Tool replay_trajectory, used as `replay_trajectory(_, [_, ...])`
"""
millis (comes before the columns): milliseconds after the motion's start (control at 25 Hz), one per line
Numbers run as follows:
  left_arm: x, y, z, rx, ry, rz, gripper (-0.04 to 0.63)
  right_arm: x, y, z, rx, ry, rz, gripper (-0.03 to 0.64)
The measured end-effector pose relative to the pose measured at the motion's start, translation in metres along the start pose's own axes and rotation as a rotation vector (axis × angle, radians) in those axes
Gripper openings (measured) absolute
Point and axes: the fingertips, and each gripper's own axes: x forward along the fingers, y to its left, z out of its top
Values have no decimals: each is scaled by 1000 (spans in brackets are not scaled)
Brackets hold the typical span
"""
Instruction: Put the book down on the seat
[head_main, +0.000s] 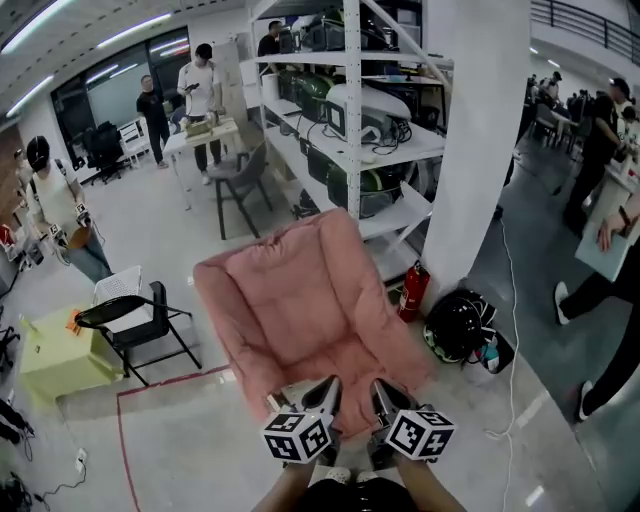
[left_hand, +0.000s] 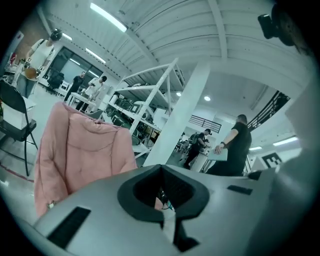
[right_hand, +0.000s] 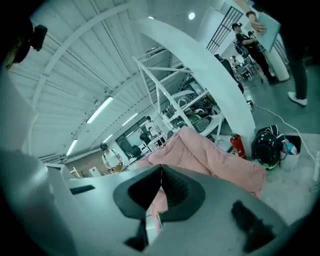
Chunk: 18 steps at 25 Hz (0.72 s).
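A pink padded chair (head_main: 310, 310) stands straight ahead, its seat (head_main: 335, 350) bare; it also fills the left of the left gripper view (left_hand: 75, 150) and the middle of the right gripper view (right_hand: 210, 155). No book shows in any view. My left gripper (head_main: 325, 388) and right gripper (head_main: 384, 392) hover side by side over the seat's front edge, both pointing at the chair. The left gripper's (left_hand: 161, 167) jaws meet at their tips with nothing between them. My right gripper (right_hand: 161, 167) is likewise shut and empty.
A white pillar (head_main: 475, 140) and a metal shelf rack (head_main: 350, 120) stand behind the chair. A red fire extinguisher (head_main: 412, 290) and a black helmet-like bag (head_main: 458, 325) lie to its right. A black folding chair (head_main: 135, 320) and a yellow-green table (head_main: 55, 355) are at the left. Several people stand around.
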Motion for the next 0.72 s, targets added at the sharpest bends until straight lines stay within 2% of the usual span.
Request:
replay_trajectory(160, [-2,-5,4,8,-26,-12,11,-4,-5,2,-47,-22,-25,12])
replay_trajectory(720, [4,1,-6,-27,-5,-9,11,-1,-7,0,-103,-6,-25,12])
